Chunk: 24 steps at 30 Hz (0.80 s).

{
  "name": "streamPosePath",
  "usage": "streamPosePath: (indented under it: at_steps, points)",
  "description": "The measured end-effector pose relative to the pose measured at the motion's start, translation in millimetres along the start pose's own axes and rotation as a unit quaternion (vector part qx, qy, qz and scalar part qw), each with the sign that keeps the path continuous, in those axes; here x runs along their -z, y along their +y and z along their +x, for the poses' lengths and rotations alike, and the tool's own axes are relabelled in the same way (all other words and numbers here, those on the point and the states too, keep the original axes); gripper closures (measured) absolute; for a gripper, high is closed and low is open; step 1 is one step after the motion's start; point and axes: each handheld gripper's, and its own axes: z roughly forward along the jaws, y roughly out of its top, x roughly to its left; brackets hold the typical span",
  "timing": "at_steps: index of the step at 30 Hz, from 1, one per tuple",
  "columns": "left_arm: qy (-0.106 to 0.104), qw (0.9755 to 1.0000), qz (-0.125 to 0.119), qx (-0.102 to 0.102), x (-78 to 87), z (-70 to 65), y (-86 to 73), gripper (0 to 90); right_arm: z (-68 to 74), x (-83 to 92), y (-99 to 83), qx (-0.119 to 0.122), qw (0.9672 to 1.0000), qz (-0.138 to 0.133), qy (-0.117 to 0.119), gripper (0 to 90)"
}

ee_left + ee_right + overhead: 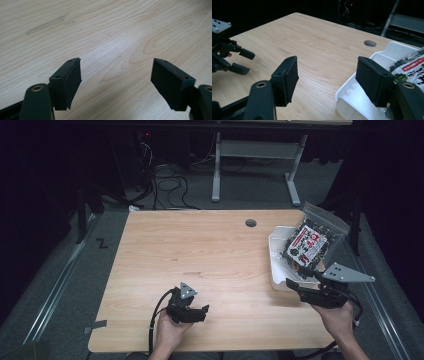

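Note:
A clear bag of dark snacks with a red and white label [308,242] lies tilted in a white tray [276,265] at the table's right edge. Its corner sticks out past the tray's far rim. My right gripper [296,276] is open at the tray's near corner, just short of the bag. In the right gripper view the gripper [327,58] has its right jaw over the tray's rim [352,92], with the bag [409,70] beside it. My left gripper [204,312] is open near the front edge, and its jaws [116,60] frame bare wood.
The wooden table [200,250] has a round cable hole [250,223] at the back right. Behind it stand a grey desk frame [255,150] and floor cables [167,185]. The left gripper [239,61] shows far left in the right gripper view.

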Motion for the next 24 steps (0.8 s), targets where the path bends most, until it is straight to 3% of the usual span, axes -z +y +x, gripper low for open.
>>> streamPosePath:
  at_steps: [24]
  points:
    - [-0.001, 1.0000, 0.000, -0.002, 0.9, -1.9, 0.9, 25.0, 31.0, -35.8, -6.4, 0.026, 0.9979, 0.036, 0.048, 33.2]
